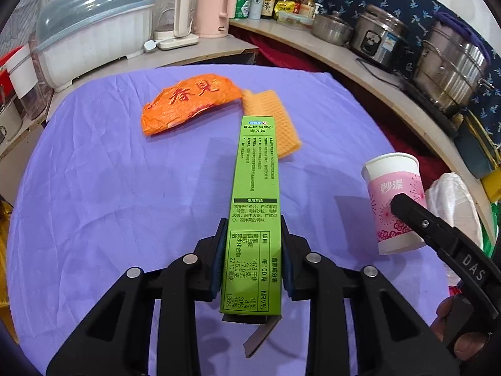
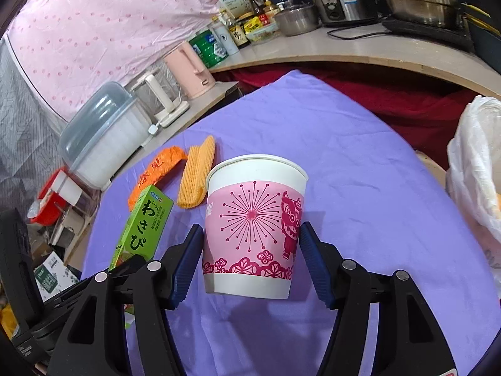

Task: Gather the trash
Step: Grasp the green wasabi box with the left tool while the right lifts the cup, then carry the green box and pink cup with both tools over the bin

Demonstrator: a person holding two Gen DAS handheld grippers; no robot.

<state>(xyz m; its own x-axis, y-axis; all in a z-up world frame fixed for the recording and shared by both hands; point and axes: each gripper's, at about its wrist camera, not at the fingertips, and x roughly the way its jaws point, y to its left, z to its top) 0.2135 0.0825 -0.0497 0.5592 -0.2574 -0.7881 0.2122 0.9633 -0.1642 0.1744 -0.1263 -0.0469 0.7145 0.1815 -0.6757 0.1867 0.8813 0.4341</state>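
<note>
Holding a green box [image 1: 255, 216] lengthwise, the left gripper [image 1: 254, 258] has its jaws closed on both long sides, pads pressed flat against the card; the box fills the centre of the left view, its loose end flap hanging at the bottom. The right gripper [image 2: 252, 258] carries a pink paper cup [image 2: 255, 235] at the centre of the right view, jaws narrowed to the cup's width, both pads touching its wall. The cup appears lifted clear of the purple cloth [image 2: 360, 188]. An orange wrapper [image 1: 188, 103] and a ridged yellow sponge [image 1: 275, 122] remain on the cloth, upper centre of the left view. A white plastic bag [image 2: 472, 169] at the right edge is the likely drop point. Recommend light, even pressure on the cup to avoid crushing it, and releasing each item directly over the bag's mouth.
</note>
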